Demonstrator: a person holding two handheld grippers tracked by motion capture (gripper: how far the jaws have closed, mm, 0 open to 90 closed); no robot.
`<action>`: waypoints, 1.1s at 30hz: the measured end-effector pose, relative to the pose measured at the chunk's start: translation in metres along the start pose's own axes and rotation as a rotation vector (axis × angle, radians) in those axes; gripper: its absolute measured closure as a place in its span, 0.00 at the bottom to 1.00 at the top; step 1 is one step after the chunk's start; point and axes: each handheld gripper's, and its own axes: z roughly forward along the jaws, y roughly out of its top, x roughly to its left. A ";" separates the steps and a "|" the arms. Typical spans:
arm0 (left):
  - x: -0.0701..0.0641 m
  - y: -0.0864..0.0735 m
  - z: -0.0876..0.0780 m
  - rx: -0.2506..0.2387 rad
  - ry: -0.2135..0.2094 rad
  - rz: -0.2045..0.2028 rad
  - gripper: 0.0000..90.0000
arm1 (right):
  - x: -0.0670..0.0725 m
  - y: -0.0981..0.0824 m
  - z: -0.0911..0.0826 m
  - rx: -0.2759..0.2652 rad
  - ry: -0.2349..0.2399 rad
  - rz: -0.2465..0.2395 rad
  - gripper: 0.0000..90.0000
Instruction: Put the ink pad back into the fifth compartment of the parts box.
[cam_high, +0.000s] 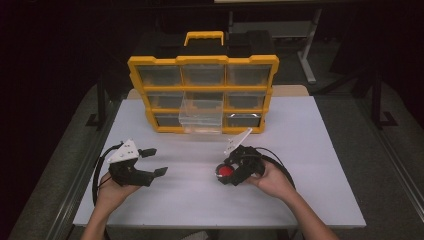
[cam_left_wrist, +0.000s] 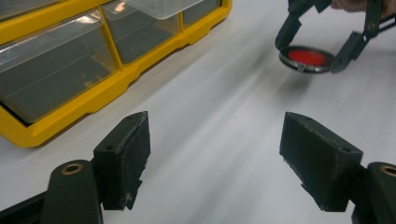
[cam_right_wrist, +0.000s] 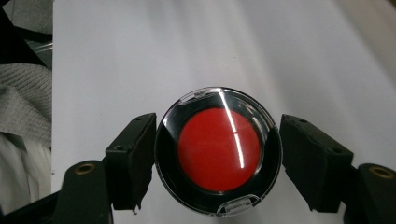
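Red powder (cam_right_wrist: 218, 150) in round compact (cam_right_wrist: 218, 95)

A yellow drawer organiser (cam_high: 203, 93) with clear drawers and a yellow handle (cam_high: 203, 37) stands on the white table (cam_high: 310, 165), beyond both tools. One clear drawer (cam_high: 201, 114) in its lower middle is pulled out. Grey cloth (cam_right_wrist: 25, 100) lies past the table edge, left of the right tool's view.

In the left gripper view the yellow organiser (cam_left_wrist: 107, 79) runs off the edge at nine and twelve o'clock, and the far tool (cam_left_wrist: 322, 56) is cut off at twelve o'clock. In the right gripper view the small print on the round compact (cam_right_wrist: 218, 151) is too fine to read.
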 end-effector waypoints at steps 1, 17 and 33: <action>0.000 0.000 0.000 0.000 -0.001 0.000 0.27 | -0.002 0.000 -0.003 -0.005 -0.005 0.004 0.32; 0.001 -0.001 -0.001 0.002 0.002 0.000 0.27 | -0.019 -0.003 -0.043 -0.072 -0.020 0.094 0.32; 0.001 -0.001 -0.001 -0.009 0.004 -0.004 0.27 | -0.031 0.007 -0.072 -0.100 -0.031 0.114 0.32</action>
